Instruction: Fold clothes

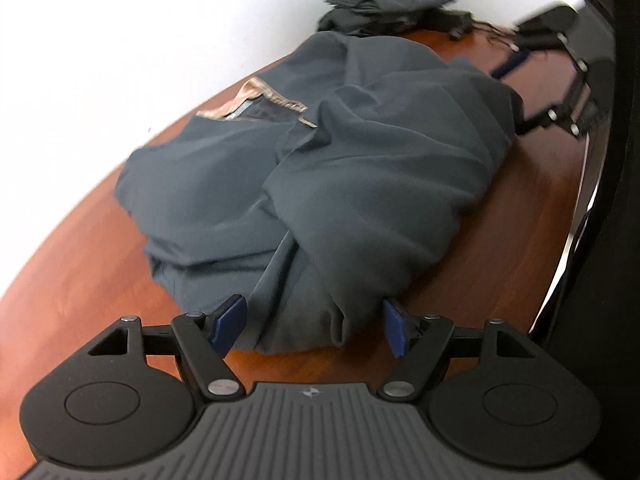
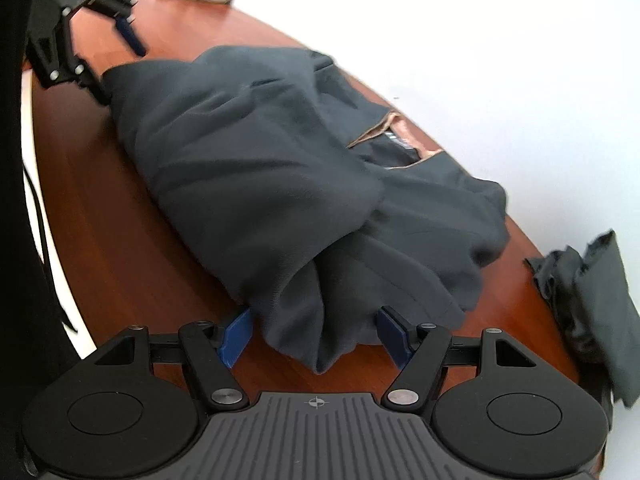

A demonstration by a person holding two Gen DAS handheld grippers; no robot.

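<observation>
One soft, limp garment [image 1: 320, 176], likely light and prone to sagging, best pinched at bunched ends. Dark grey-blue, rumpled, tan collar lining showing, lying mid-frame on the wooden table [image 1: 80, 280]. Left gripper [image 1: 312, 328] and right gripper [image 2: 316, 334] open, each straddling a fold, pads not yet pressing.

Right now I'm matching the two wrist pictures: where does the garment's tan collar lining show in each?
Left wrist view: tan collar lining sits upper left of centre, on the far side of the dark garment.
Right wrist view: tan collar lining sits right of centre, near the table's far edge.
Shared landmark: the folded dark pile.
</observation>
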